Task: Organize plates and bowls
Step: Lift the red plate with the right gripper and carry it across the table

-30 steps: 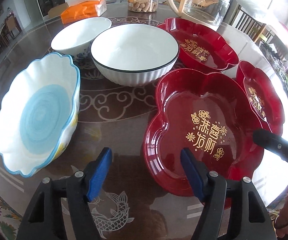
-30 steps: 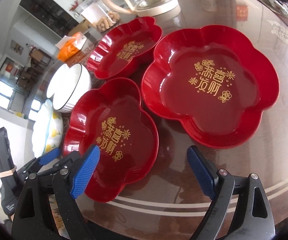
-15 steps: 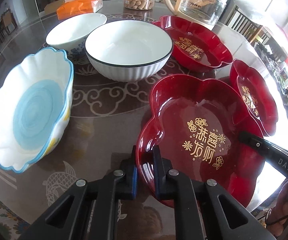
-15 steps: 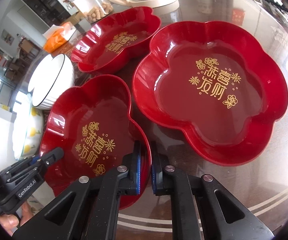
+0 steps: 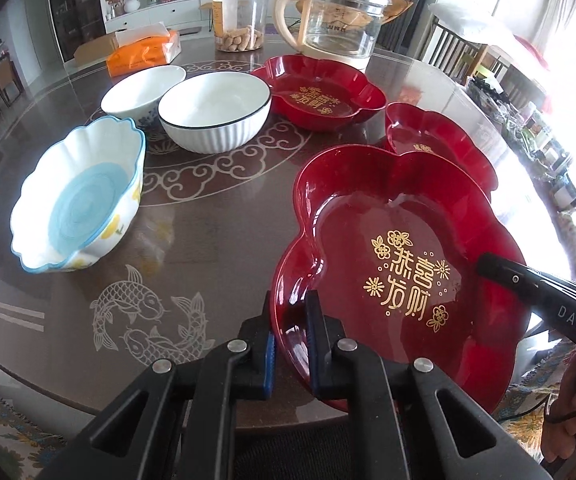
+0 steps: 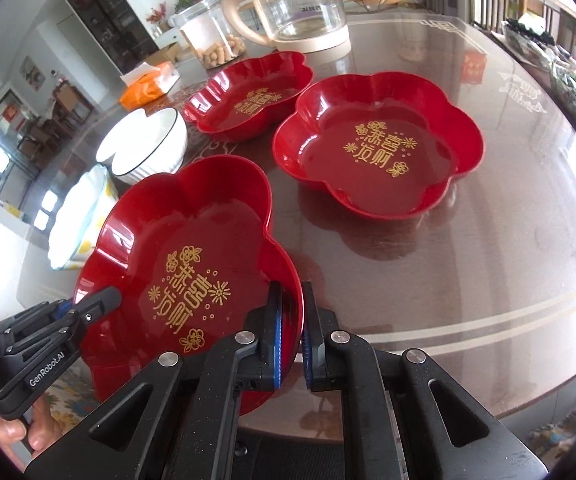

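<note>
Together we hold the nearest red flower-shaped plate [image 5: 400, 248] by two sides of its rim, tilted and clear of the glass-topped table [image 5: 216, 232], at the table's near edge. Our left gripper [image 5: 290, 312] pinches the plate's near-left rim between its blue pads, and our right gripper [image 6: 290, 312] pinches the rim on the opposite side; both pairs of fingers are pressed tight onto the wall. Seen from the right wrist, the second red plate [image 6: 380, 160] lies whole just beyond, with the third red plate [image 6: 248, 96] behind it, both flat on the table; from the left wrist the held plate covers most of the second. Only the left wrist shows the bowls fully: the blue-centred scalloped bowl [image 5: 80, 196] to the left, the black-rimmed white bowl [image 5: 214, 110] and the smaller white bowl [image 5: 142, 92] touching it. Further back stand the glass kettle [image 5: 340, 28], the snack jar [image 5: 240, 16] and the orange tissue pack [image 5: 144, 50]
</note>
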A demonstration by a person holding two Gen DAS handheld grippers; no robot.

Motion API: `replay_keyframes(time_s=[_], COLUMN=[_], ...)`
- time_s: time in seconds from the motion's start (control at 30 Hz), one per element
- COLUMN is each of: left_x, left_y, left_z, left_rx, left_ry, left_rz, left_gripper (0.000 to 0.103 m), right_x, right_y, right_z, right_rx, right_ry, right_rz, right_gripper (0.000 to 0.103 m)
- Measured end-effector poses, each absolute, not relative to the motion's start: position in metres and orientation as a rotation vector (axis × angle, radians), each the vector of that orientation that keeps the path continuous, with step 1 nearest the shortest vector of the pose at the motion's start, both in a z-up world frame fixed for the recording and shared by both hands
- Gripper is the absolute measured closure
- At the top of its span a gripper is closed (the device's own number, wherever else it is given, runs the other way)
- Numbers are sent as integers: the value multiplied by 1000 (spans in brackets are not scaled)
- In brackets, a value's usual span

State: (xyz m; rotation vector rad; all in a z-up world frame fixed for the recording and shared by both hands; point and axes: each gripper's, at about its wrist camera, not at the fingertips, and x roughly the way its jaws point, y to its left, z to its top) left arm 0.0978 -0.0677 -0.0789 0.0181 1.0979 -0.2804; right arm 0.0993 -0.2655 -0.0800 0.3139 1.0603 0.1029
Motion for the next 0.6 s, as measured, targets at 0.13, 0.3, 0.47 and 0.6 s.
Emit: replay_keyframes(time_s=[0.13, 0.3, 0.47, 0.6], left_x=[87, 75, 65, 61], left_y=[-84, -100, -118, -137], left_z=[-76, -72, -71, -76], left_rx=[40, 57, 91, 119], left_ry=[1084, 1075, 1073, 1090], left_rz=[-316, -361, -409, -459], left_gripper=[91, 91, 91, 90], right_x=[81, 57, 43, 29], right_y=[-275, -291, -306, -320], right_z=[-75, -69, -66, -69], right_rx=[321, 337, 349, 373], right_ry=[1039, 1017, 1008, 1010], right_rz=[73, 37, 0, -38], right_gripper=[93, 92, 92, 92])
